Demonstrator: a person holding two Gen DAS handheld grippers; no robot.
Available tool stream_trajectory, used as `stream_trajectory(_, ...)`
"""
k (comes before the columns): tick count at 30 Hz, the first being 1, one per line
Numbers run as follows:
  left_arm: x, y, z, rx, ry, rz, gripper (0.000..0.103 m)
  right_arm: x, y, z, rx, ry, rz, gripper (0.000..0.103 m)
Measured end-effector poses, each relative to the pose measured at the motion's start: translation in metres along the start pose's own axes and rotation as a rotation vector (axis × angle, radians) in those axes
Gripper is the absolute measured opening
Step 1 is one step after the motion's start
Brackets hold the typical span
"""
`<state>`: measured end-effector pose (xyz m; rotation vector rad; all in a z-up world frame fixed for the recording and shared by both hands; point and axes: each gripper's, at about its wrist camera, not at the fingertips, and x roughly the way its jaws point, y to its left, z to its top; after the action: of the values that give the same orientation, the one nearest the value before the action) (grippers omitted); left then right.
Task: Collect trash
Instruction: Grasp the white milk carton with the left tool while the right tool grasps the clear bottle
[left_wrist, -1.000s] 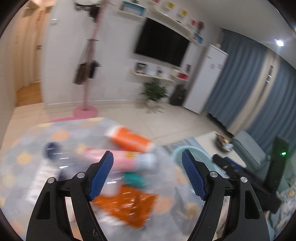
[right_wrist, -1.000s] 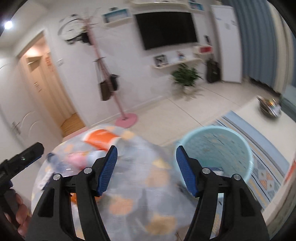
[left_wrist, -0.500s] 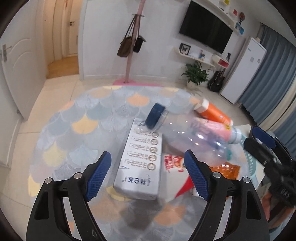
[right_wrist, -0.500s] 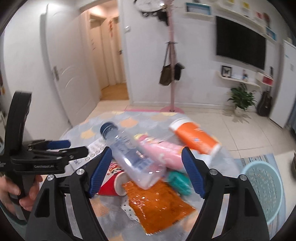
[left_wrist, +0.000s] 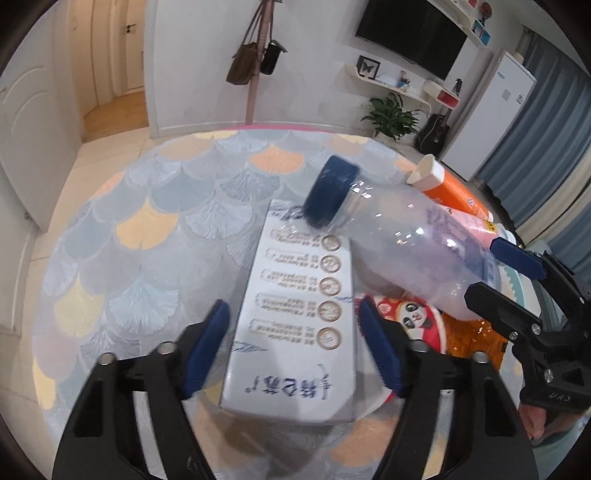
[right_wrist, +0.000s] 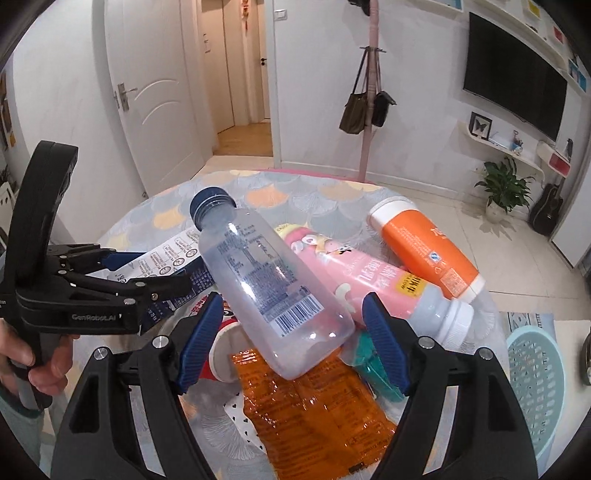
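Note:
A white printed carton (left_wrist: 299, 332) lies flat on the round table (left_wrist: 147, 258). My left gripper (left_wrist: 293, 321) straddles its near end. The jaws are closing, with a thin gap left on each side. A clear bottle (right_wrist: 266, 280) with a dark blue cap rests slanted on the pile. My right gripper (right_wrist: 291, 314) stands open around its base without touching it. Under the bottle lie a pink bottle (right_wrist: 369, 273), an orange bottle (right_wrist: 424, 247), an orange wrapper (right_wrist: 314, 406) and a red paper cup (left_wrist: 410, 321).
A light blue basket (right_wrist: 535, 376) stands on the floor to the right of the table. A small teal item (right_wrist: 373, 365) lies by my right finger. A hand (right_wrist: 44, 369) holds the left gripper's handle. The far half of the scallop-patterned tablecloth is bare.
Both grippers swung from facing the room down onto the trash pile. The left jaws narrowed around the carton, and the right gripper came to straddle the clear bottle.

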<state>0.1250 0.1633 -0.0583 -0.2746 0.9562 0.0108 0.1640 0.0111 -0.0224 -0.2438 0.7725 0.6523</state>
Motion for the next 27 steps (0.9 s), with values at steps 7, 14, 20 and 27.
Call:
stream_trajectory(7, -0.006, -0.007, -0.012, 0.026, -0.030, -0.005, 0.053, 0.022, 0.013, 0.011, -0.063, 0.032, -0.017, 0.074)
stream_trajectory(14, -0.018, -0.004, -0.012, 0.015, -0.071, -0.027, 0.052, 0.020, 0.016, 0.010, -0.067, 0.018, 0.020, 0.058)
stream_trajectory(20, -0.036, -0.007, -0.014, 0.023, -0.117, -0.036, 0.051, -0.002, 0.015, 0.012, -0.021, -0.029, 0.075, 0.001)
stream_trajectory(27, -0.052, -0.002, -0.022, 0.006, -0.135, -0.079, 0.051, -0.007, -0.003, 0.014, 0.076, 0.007, 0.117, 0.004)
